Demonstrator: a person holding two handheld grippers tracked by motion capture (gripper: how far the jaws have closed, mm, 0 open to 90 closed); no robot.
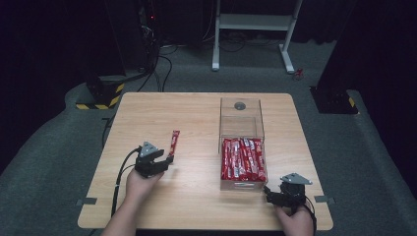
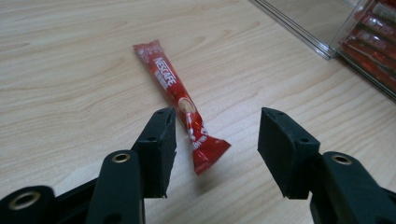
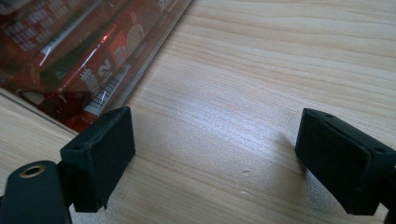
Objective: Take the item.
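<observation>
Lying between the left gripper [image 2: 217,154]'s parted jaws, a red sachet [image 2: 180,100] reads Nescafe (right gripper [image 3: 215,163] gapes wide).

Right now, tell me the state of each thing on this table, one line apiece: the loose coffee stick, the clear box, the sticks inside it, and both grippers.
Coffee stick: sealed, lying flat on the table, no pad pressing on it.
Clear box: open at the top, far part bare.
Boxed sticks: packed side by side in the near part.
Left gripper: open, jaws either side of the stick's near end.
Right gripper: open, nothing between the jaws, beside the box.
</observation>
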